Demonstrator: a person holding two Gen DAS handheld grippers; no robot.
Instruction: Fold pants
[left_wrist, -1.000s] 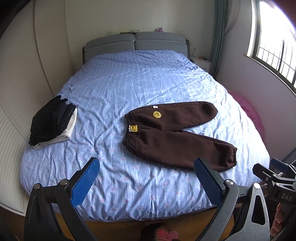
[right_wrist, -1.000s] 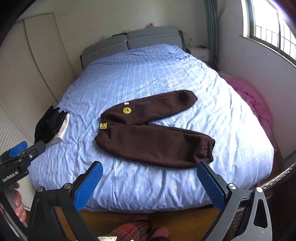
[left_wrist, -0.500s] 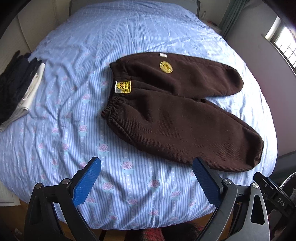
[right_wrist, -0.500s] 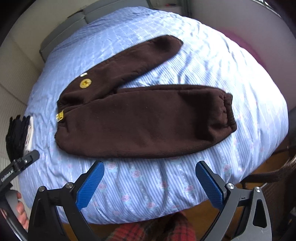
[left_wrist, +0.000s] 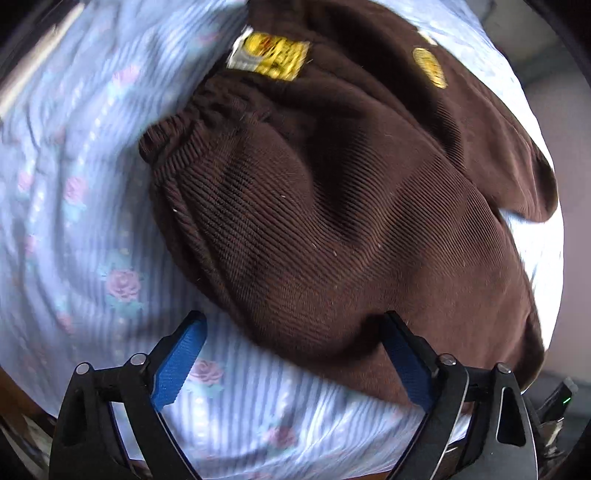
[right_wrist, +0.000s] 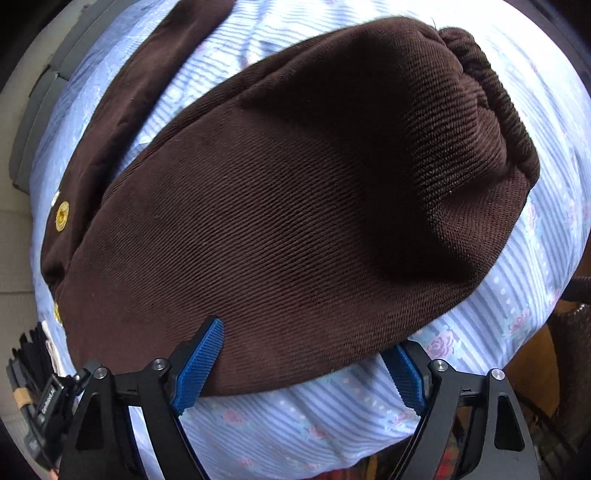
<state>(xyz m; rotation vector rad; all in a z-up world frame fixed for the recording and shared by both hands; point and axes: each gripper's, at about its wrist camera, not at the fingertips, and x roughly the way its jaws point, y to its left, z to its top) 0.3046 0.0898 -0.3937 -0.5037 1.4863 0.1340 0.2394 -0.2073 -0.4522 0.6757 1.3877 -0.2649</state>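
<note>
Dark brown corduroy pants (left_wrist: 332, 206) lie flat on the blue striped bed sheet (left_wrist: 74, 236), with a yellow label (left_wrist: 273, 55) at the elastic waistband and a round yellow badge (left_wrist: 430, 68). My left gripper (left_wrist: 291, 354) is open, low over the near edge of the pants close to the waist. My right gripper (right_wrist: 301, 360) is open, straddling the near edge of the near leg (right_wrist: 295, 206), whose elastic cuff (right_wrist: 491, 88) is at the upper right. Neither gripper holds cloth.
The bed's near edge (right_wrist: 303, 435) drops off just below both grippers. The grey headboard (right_wrist: 40, 96) shows at far left in the right wrist view. A dark folded pile with white cloth (right_wrist: 40, 350) lies at the left, beside the left gripper's body (right_wrist: 48, 398).
Both grippers have dropped and moved forward, from above the bed's foot to right at the pants' near edge. Both stay open. The pants have not moved.
</note>
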